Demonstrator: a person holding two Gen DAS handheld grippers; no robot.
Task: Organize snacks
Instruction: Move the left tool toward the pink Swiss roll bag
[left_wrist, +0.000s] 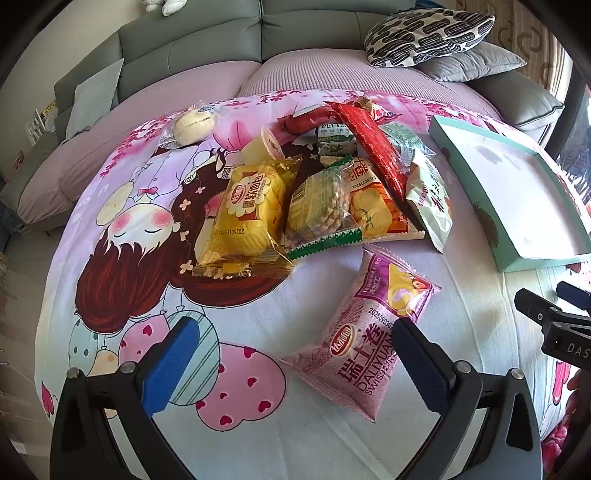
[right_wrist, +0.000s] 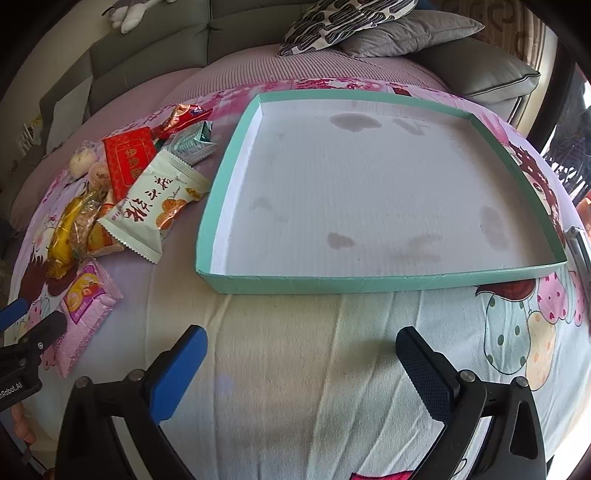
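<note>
A pile of wrapped snacks lies on a cartoon-print cloth. In the left wrist view I see a yellow cake pack (left_wrist: 246, 218), a clear green-edged pack (left_wrist: 321, 206), a red packet (left_wrist: 373, 147), a white-green packet (left_wrist: 432, 199) and a pink Swiss roll pack (left_wrist: 369, 339). My left gripper (left_wrist: 295, 358) is open, its right finger beside the pink pack. A shallow teal box (right_wrist: 369, 286) with a white, empty bottom lies to the right. My right gripper (right_wrist: 301, 365) is open and empty, in front of the box's near wall. The pink pack also shows in the right wrist view (right_wrist: 85, 310).
The cloth covers a table in front of a grey sofa (left_wrist: 192, 40) with a patterned pillow (left_wrist: 428, 35) and a grey pillow (right_wrist: 406, 31). A round white bun (left_wrist: 194, 123) and a jelly cup (left_wrist: 267, 146) lie at the far side of the pile.
</note>
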